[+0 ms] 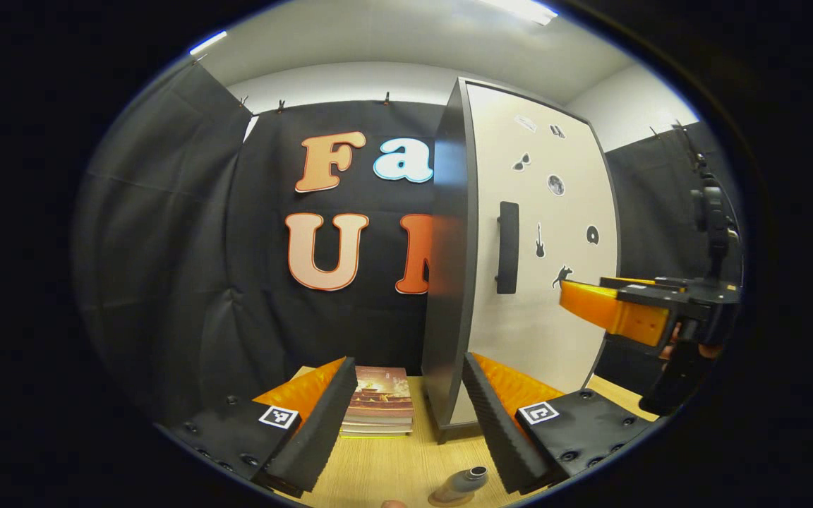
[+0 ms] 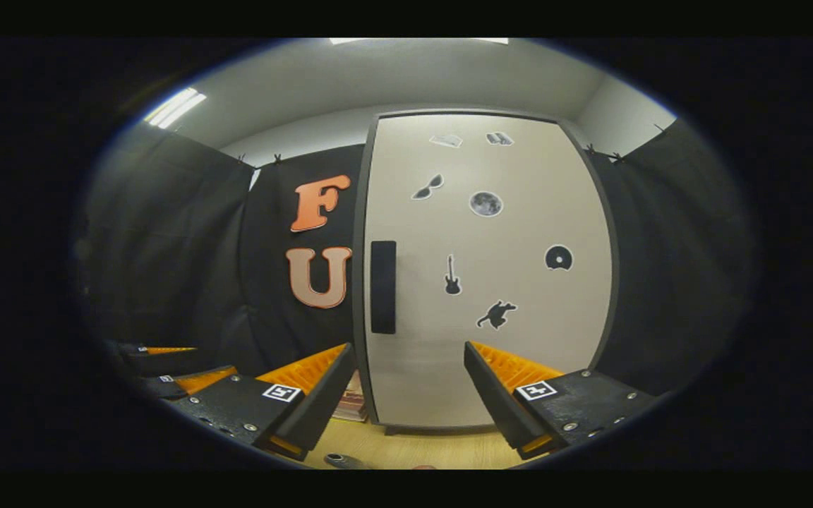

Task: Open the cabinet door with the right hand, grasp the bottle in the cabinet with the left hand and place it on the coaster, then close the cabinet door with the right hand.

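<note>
Seemingly ends the task: white stickered cabinet door flush, grey bottle out, left hand-held gripper and right hand-held gripper agape; needs only retreat.

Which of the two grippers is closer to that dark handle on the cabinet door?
Right, I'd judge. The right gripper hangs beside the door, level with the handle. The left gripper sits farther back, low over the table.

Ceiling strip lights bright overhead, slight glare. Left gripper view well lit, sharp centrally. Right gripper view dimmer, softer. Strong fisheye bowing: cabinet door edges curve; periphery darkens. Bench evenly lit, shadows faint.
</note>
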`<state>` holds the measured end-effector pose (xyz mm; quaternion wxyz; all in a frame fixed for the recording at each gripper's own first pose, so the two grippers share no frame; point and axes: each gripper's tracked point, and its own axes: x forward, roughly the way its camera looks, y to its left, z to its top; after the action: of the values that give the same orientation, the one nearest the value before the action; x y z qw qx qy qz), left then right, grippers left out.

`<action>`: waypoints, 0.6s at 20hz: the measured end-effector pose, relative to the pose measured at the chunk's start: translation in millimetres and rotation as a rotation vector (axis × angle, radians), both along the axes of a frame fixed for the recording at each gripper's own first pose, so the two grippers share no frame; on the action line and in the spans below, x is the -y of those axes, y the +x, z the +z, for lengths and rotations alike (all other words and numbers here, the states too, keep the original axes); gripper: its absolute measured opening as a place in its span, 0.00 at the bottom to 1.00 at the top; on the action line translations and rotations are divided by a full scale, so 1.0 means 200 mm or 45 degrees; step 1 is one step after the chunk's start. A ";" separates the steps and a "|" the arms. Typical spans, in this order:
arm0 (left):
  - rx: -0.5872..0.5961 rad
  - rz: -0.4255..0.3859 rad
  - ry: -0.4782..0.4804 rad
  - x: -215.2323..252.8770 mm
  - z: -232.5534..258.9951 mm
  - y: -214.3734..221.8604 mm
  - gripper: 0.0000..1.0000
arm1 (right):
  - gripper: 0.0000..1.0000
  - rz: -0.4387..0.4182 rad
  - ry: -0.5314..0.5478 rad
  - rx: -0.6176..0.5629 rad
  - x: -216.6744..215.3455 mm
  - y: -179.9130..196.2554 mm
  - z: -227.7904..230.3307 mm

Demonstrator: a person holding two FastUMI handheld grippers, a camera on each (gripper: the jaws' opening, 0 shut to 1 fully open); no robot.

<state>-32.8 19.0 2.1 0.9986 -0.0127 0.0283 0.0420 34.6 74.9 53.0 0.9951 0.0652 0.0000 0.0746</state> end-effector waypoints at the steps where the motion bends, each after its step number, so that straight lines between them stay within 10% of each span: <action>1: 0.000 0.006 0.003 0.01 0.00 0.00 0.99 | 0.95 -0.008 -0.006 0.004 0.03 -0.04 0.00; 12: 0.007 0.001 0.064 0.10 0.02 -0.04 0.98 | 0.95 -0.077 -0.059 -0.026 0.19 -0.34 -0.07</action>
<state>-40.3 -1.9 5.4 0.9987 0.0123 0.0242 0.0432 -32.8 36.6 38.2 0.9981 0.0430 0.0100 0.0437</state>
